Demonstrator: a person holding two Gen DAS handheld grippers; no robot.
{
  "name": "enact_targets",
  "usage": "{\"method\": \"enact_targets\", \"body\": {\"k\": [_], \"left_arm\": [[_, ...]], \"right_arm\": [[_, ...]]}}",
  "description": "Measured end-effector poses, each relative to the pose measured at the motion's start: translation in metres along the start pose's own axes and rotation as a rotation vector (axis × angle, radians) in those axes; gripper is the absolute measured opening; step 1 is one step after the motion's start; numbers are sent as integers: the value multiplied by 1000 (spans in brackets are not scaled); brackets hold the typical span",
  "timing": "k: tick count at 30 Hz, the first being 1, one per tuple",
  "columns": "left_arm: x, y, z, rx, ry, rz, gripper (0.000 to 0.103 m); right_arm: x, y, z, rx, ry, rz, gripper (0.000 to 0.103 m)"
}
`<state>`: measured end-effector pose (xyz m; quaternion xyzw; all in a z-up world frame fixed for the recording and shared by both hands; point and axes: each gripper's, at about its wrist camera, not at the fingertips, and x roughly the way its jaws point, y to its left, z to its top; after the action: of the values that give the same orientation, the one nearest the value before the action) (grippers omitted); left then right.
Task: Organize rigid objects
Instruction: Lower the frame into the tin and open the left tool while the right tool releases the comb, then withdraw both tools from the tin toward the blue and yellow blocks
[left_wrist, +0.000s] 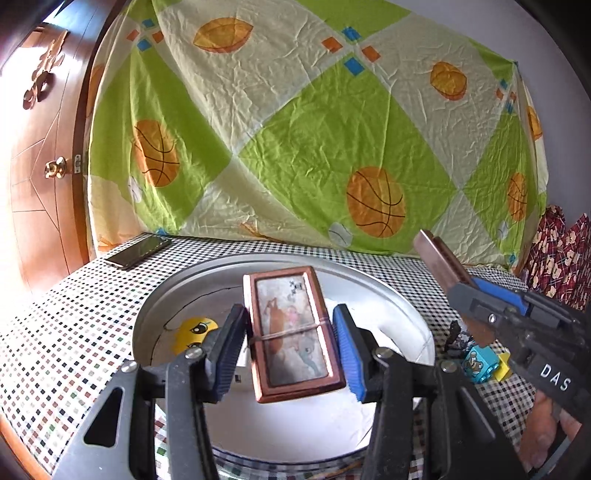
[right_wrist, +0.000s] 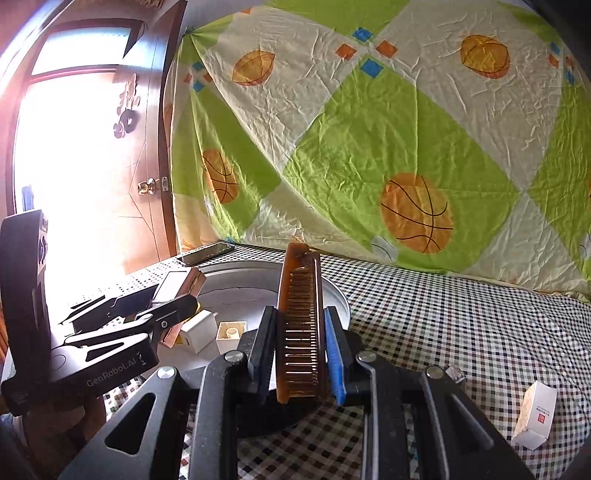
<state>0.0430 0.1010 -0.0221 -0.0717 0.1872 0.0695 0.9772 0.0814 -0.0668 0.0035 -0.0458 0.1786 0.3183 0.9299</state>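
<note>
Copper-framed box (left_wrist: 291, 332) between left fingers (left_wrist: 349, 354); right fingers (right_wrist: 334, 360) clamp comb (right_wrist: 301, 332).

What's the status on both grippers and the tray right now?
Left gripper shut on framed box, above tray. Right gripper shut on brown comb. Small boxes already in tray; nothing blocking.

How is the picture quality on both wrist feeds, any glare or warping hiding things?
Left wrist view: the brown wooden door is washed out along the left edge, and fisheye bends the round grey metal tray; the copper-framed picture box is sharp. Right wrist view: the bright doorway is fully blown out; the brown plastic comb is sharp.
</note>
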Motion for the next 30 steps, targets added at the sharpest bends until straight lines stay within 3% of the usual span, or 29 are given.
{"method": "enact_targets", "body": {"k": [10, 18, 22, 24, 30], "left_arm": [[36, 13, 19, 17, 129, 34, 48], [49, 19, 21, 33, 164, 90, 50], [46, 22, 20, 22, 156, 98, 61], [42, 23, 20, 8, 143, 105, 69], [18, 9, 18, 8, 81, 94, 84]], "right_arm": [[73, -5, 7, 24, 164, 51, 28], [98, 4, 2, 17, 238, 93, 28], [90, 7, 2, 20, 214, 100, 44], [84, 7, 3, 27, 198, 97, 57], [46, -6, -4, 56, 150, 70, 60]]}}
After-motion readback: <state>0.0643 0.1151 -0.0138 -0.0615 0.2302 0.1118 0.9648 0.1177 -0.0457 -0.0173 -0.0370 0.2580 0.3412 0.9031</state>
